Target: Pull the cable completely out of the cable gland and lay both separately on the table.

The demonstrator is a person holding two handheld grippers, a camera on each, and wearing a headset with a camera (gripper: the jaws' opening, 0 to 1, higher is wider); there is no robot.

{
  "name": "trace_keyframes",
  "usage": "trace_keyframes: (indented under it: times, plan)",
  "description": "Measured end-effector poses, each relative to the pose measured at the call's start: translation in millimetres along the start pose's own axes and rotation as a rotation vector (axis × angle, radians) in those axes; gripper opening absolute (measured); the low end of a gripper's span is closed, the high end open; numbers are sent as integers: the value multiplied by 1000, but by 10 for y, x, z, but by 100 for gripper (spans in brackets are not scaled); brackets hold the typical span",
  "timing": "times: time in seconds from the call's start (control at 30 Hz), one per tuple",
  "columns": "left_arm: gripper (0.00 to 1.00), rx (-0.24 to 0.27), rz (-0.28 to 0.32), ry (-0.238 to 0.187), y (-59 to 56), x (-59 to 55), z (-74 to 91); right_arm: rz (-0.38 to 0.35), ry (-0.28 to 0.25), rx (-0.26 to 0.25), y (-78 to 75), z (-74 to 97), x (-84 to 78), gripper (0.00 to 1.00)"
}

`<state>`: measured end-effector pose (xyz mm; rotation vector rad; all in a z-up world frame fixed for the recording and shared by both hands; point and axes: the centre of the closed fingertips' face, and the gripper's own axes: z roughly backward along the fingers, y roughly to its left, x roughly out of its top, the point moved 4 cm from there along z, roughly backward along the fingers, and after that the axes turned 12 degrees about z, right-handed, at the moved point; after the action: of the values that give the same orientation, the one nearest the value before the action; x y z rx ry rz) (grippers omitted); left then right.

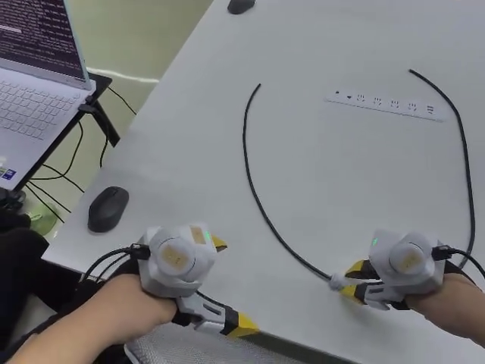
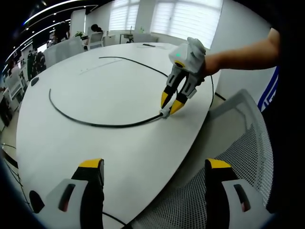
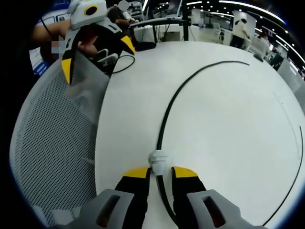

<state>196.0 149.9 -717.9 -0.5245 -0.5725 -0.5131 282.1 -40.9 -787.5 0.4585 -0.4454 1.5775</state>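
Right gripper view: right gripper pinches the white cable gland in its fingers, cable running straight ahead; left gripper hangs wide-open, well apart.

A white rounded table stands by a grey mesh chair. Bright blind-covered windows line the far wall.
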Motion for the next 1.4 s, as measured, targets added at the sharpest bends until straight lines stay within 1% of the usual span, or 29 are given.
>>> trace_keyframes:
  times: [0.13,0.3,0.47,0.63,0.73,0.9,1.0,1.1,1.13,1.2,1.27,1.4]
  plan:
    - [86,0,6,1,17,-1,4,-6,-2,11,4,-15,-4,13]
    - [85,-2,4,7,11,8,-4,-1,-2,26,27,-29,10,9]
    - [84,-3,3,10,-9,10,-7,3,-4,24,29,-32,14,8]
    - [83,-7,11,-8,-64,26,-6,-13,-16,11,42,15,28,7]
    - [83,-7,16,-19,-101,36,-16,-21,-24,23,84,61,65,7]
    - [82,-17,11,-38,-189,84,-36,-4,-32,38,163,163,149,6]
    - [82,-24,7,-56,-246,142,-42,5,-37,44,204,242,216,6]
    - [81,-37,7,-82,-303,220,-49,16,-47,56,263,337,324,6]
    - [81,-42,8,-94,-323,253,-55,18,-47,58,270,349,337,6]
    - [81,-47,6,-106,-357,300,-67,32,-58,68,316,418,426,6]
    - [81,-50,-3,-117,-393,345,-80,39,-65,76,345,457,483,6]
    - [80,-62,-8,-125,-448,399,-114,64,-81,90,394,545,623,6]
